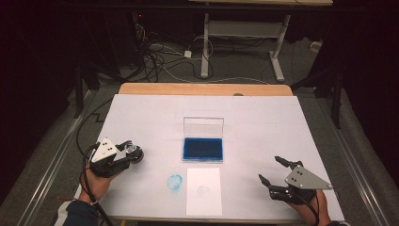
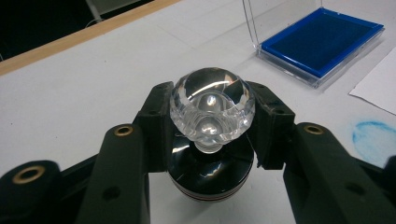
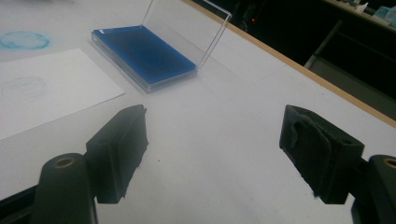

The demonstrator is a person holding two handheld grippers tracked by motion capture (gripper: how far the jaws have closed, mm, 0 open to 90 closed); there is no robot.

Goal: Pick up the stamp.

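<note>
We hold the left gripper (image 1: 126,153) low at the near left, jaws clamped tight on the stamp (image 2: 212,122), forearm coming in from the bottom edge. Our right gripper (image 1: 273,170) sits at the near right, jaws spread wide with nothing between them, angled inward.

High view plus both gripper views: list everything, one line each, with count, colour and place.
stamp: 1, clear faceted knob on black round base, table left, held in left tongs.
ink pad: 1, blue, in clear case with lid up, table centre.
paper sheet: 1, white, faint round print, near edge below ink pad.
ink smudge: 1, blue ring, on table cover left of the sheet.
table: 1, white cover, wooden far edge.
left tongs: black, shut on stamp.
right tongs: black, open, empty, table right.
</note>
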